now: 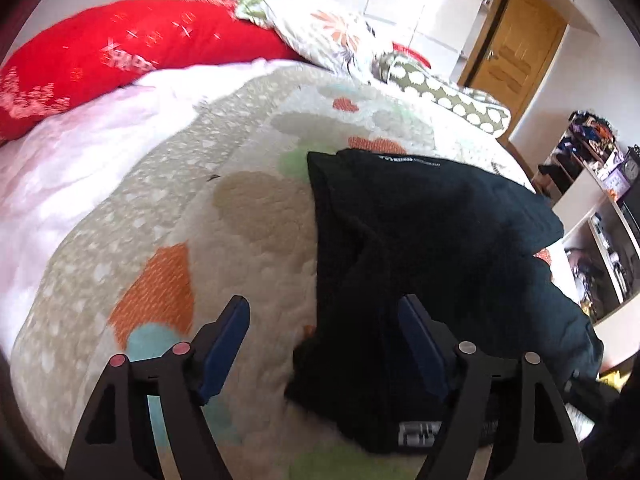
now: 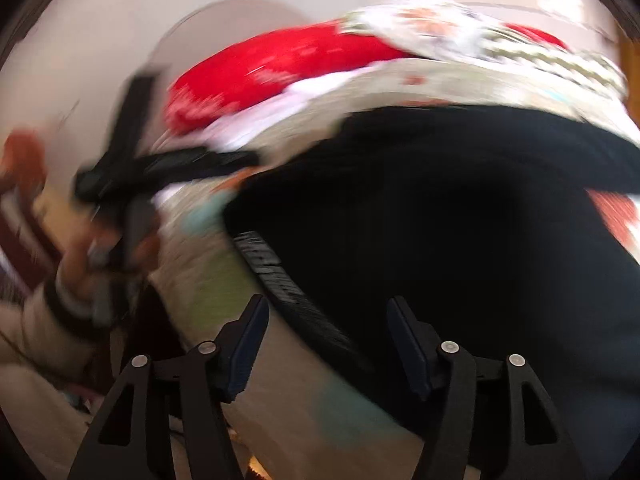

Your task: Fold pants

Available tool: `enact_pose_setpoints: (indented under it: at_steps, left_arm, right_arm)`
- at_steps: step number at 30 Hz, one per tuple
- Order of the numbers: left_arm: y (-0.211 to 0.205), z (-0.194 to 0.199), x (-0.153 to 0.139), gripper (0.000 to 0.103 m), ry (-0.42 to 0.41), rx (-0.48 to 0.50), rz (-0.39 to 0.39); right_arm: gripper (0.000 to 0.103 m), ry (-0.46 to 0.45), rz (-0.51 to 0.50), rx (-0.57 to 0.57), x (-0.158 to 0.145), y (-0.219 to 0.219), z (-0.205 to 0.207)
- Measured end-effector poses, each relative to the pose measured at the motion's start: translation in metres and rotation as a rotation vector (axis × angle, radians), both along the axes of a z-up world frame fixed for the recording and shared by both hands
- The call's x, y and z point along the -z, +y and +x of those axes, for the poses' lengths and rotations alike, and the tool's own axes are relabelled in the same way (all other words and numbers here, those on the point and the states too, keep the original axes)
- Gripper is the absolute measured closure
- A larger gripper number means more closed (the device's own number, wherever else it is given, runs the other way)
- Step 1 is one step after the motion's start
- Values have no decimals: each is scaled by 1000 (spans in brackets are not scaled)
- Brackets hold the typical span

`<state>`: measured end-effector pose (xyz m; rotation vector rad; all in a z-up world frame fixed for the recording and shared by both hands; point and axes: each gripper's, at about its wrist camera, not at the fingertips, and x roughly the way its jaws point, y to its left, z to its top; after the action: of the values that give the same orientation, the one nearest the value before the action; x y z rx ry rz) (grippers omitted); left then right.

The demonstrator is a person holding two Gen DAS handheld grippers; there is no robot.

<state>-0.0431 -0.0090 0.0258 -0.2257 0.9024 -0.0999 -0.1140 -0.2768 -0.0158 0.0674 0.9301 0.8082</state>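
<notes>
Black pants (image 1: 424,248) lie folded in a heap on the patterned bedspread (image 1: 248,216), a white-lettered waistband at their near edge. My left gripper (image 1: 324,320) is open and empty, its right finger over the pants' near edge. In the blurred right wrist view the pants (image 2: 460,216) fill the right half, with the lettered waistband (image 2: 280,276) near the fingers. My right gripper (image 2: 326,320) is open and empty just above that band. The left gripper (image 2: 168,168) and the hand that holds it show at the left of that view.
A red pillow (image 1: 120,56) and flowered pillows (image 1: 328,32) lie at the head of the bed. A pink sheet (image 1: 80,152) lies left. A wooden door (image 1: 516,52) and cluttered shelves (image 1: 600,200) stand right of the bed.
</notes>
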Motion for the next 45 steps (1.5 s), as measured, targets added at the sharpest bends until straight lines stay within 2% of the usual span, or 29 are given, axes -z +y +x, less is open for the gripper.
enact_pose_setpoints:
  at_steps: [3,6,8,9,10,11,12,13,15,17,19,21,24,25,27,29,30,31,35,39,41,42,44,45]
  left_arm:
    - [-2,36,6,26,36,28,-3]
    - [-4,75,16,26,67,43,21]
    - [-9,98,29,30,105,74,32]
    - [-12,105,36,44,124,92,34]
    - [-15,112,42,60,136,124,21]
    - [-17,115,42,65,128,147,9]
    - [-17,117,41,75,124,150,25]
    - [-17,119,38,90,121,158,46]
    - [-11,120,27,101,96,164,69]
    - [4,115,18,101,70,157,39]
    - [9,107,18,101,67,136,85]
    - [11,100,23,101,74,118,130]
    - [9,87,20,101,58,106,93]
    - [4,81,15,100,39,105,91]
    - [-2,67,-2,95,0,132,98]
    - [-13,50,-15,84,-37,172,84]
    - [-18,43,-19,72,-44,185,76]
    - [-25,37,-21,65,-52,199,69]
    - [-47,18,-15,55,-61,241,53]
    - [-53,14,11,49,-2,273,76]
    - [-54,22,32,46,53,273,73]
    - [-53,28,35,46,60,275,78]
    - [-53,38,30,44,62,302,79]
    - [-52,45,24,40,63,321,65]
  right_arm:
    - [38,-53,-31,-100,0,43,-2]
    - [39,-107,-67,-145,9,75,-2]
    - [49,-154,-128,-143,17,93,2]
    - [74,-160,-149,-129,20,93,5]
    - [85,-149,-141,-119,22,96,13]
    - [86,-100,-88,-101,21,92,20]
    - [88,-67,-55,-91,20,89,24]
    - [88,-43,-35,-89,19,87,26]
    - [88,-12,1,-102,17,90,28]
    - [88,0,40,-122,10,92,23]
    - [89,-10,36,-139,11,98,21]
    - [88,6,-12,-143,27,106,21]
    - [84,58,72,-101,30,89,20]
    - [75,80,98,-88,26,78,19]
    - [64,91,128,-39,16,48,17]
    - [60,54,128,48,1,13,15]
    - [57,34,121,113,-6,-13,11]
    - [52,20,104,169,-9,-36,10]
    - [48,0,-43,416,-11,-120,18]
    - [48,74,-125,620,15,-200,21]
    - [49,199,-164,667,42,-229,33]
    - [49,226,-156,665,48,-236,37]
    - [47,197,-114,642,32,-242,48]
    - [47,150,-100,614,18,-239,58]
